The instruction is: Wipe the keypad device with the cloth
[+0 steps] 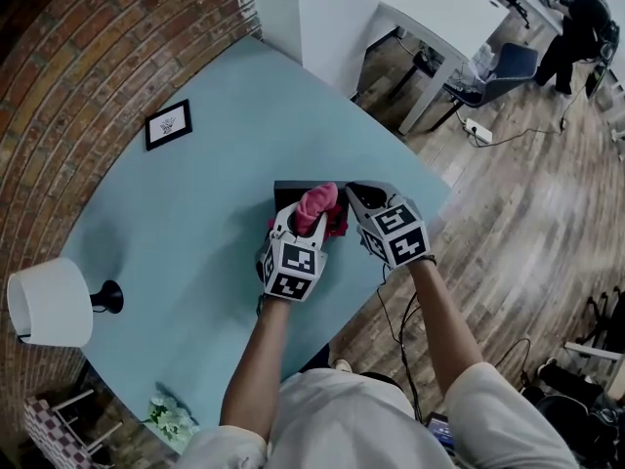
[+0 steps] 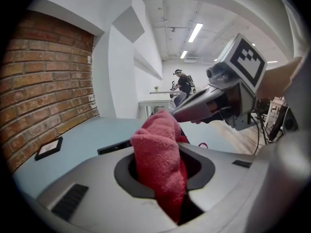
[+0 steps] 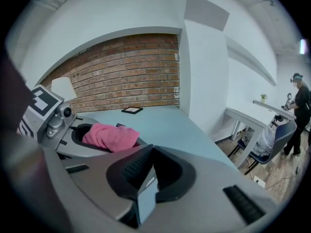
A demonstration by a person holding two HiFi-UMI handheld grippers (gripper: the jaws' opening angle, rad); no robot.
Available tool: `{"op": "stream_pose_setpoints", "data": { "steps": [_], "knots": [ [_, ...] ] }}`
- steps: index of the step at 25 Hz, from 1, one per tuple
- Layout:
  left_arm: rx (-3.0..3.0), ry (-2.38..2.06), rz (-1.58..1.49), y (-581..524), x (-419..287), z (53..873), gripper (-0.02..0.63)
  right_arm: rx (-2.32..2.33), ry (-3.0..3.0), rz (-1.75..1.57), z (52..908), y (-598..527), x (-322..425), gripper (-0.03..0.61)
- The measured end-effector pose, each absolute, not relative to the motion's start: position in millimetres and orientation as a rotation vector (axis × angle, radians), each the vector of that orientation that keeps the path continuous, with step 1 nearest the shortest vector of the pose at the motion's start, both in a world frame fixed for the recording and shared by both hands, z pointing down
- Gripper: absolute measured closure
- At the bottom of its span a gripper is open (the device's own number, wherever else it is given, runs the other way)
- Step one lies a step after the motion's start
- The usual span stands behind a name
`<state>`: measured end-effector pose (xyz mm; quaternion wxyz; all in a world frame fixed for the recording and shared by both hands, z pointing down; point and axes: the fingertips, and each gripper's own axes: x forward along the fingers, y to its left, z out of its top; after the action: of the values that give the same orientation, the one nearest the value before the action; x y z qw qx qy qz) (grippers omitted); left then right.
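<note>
My left gripper (image 1: 307, 215) is shut on a pink cloth (image 1: 317, 203), which bulges up out of its jaws (image 2: 158, 154). The cloth rests over the dark keypad device (image 1: 291, 191), which lies above the light blue table (image 1: 176, 213) near its right edge. My right gripper (image 1: 354, 195) meets the device from the right. In the right gripper view its jaws are shut on the device's end (image 3: 133, 166), with dark keys and a pale face showing. The two grippers sit side by side, almost touching. Most of the device is hidden by the cloth.
A small framed picture (image 1: 168, 123) lies at the table's far left by the brick wall. A white lamp (image 1: 49, 301) and white flowers (image 1: 171, 418) stand at the near left. Beyond the table's right edge are wooden floor, a white desk (image 1: 439, 8), a chair (image 1: 498, 71) and a distant person (image 1: 576, 27).
</note>
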<state>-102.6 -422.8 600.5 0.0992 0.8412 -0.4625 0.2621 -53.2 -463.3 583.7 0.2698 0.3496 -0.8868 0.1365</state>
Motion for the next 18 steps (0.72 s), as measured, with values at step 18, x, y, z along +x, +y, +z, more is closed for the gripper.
{"op": "stream_pose_setpoints", "data": {
  "steps": [18],
  "knots": [
    [2.409, -1.285, 0.844, -375, -101, 653, 0.485, 0.939, -2.409, 0.373, 584, -464, -53, 0.548]
  ]
}}
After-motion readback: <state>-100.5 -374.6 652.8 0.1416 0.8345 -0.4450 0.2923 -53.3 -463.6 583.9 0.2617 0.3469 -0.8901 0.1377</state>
